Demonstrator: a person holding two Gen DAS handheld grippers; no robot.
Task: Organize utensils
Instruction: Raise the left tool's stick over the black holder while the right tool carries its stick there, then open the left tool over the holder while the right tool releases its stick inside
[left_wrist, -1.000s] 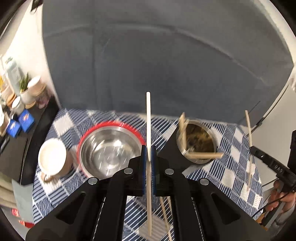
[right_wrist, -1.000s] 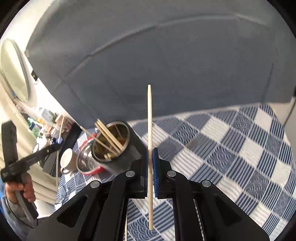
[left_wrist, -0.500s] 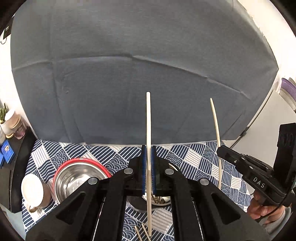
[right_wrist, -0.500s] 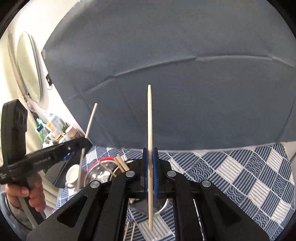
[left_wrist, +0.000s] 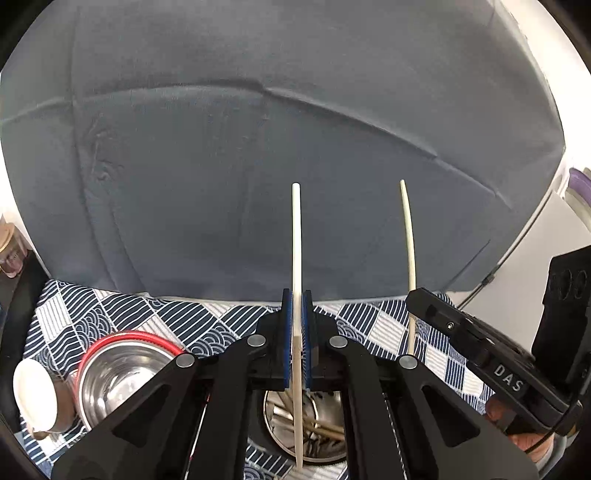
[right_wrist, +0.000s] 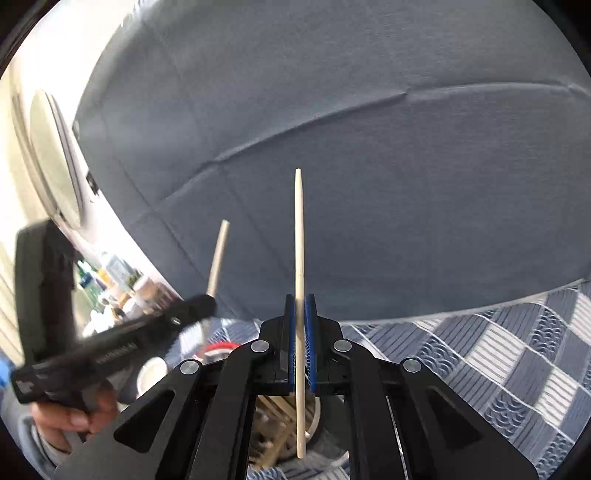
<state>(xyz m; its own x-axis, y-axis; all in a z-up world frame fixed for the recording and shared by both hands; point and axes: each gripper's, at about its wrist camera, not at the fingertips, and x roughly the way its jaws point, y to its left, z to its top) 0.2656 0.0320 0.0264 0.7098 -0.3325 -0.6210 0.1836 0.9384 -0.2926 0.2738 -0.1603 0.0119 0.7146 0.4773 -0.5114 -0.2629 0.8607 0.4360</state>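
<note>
My left gripper (left_wrist: 296, 295) is shut on a pale chopstick (left_wrist: 296, 240) that stands upright, its lower end hanging over the metal utensil cup (left_wrist: 325, 458) just below the jaws. That cup holds several chopsticks. My right gripper (right_wrist: 300, 301) is shut on another pale chopstick (right_wrist: 299, 236), also upright, its lower tip over the same cup (right_wrist: 317, 417). In the left wrist view the right gripper (left_wrist: 413, 297) shows at the right with its chopstick (left_wrist: 407, 229). In the right wrist view the left gripper (right_wrist: 210, 301) appears blurred at the left, its chopstick (right_wrist: 218, 254) pointing up.
A steel bowl with a red rim (left_wrist: 122, 365) and a white cup (left_wrist: 35, 391) sit left of the utensil cup on a blue-and-white patterned cloth (left_wrist: 110, 314). A grey fabric backdrop (left_wrist: 258, 147) rises behind. A hand (right_wrist: 70, 413) grips the left tool; shelf clutter (right_wrist: 122, 288) lies far left.
Both grippers have moved in over the utensil cup, which now lies under their jaws instead of ahead. The two chopsticks have drawn closer together. Both grips stay unchanged.
</note>
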